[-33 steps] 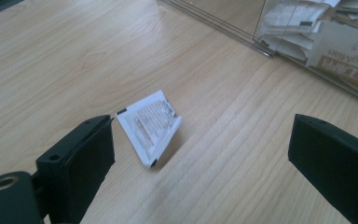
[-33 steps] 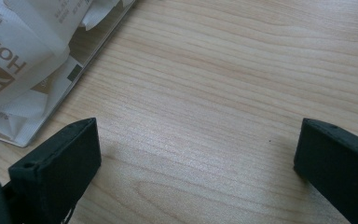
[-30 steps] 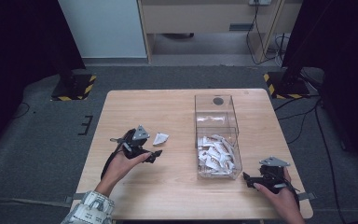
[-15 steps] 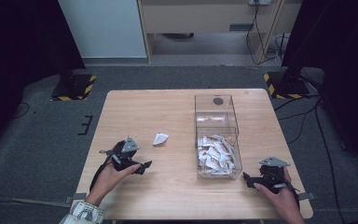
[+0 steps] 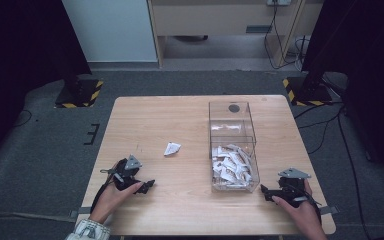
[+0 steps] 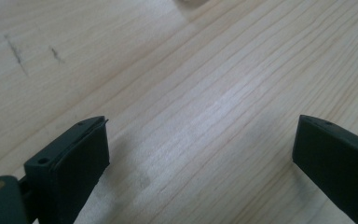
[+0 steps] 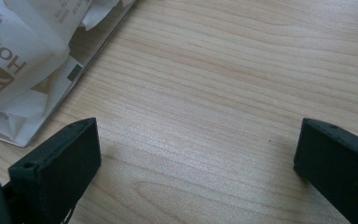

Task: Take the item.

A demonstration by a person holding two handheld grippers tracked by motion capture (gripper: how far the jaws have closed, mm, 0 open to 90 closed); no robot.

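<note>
With both tongs spread wide and empty, the left tongs (image 5: 147, 185) sit low on the wooden surface (image 5: 180, 125) well short of the folded paper packet (image 5: 172, 148), which likely needs a level, centred pinch before joining the clear box (image 5: 232, 145).

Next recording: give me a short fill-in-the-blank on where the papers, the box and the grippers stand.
1. Most folded papers lie inside the clear ____.
2. One folded paper lies alone on the ____, left of the box.
3. The jaws of the left gripper stand ____, with nothing between them.
4. The right gripper rests near the box's ____ corner.

Missing words: box; table; open; front right
</note>
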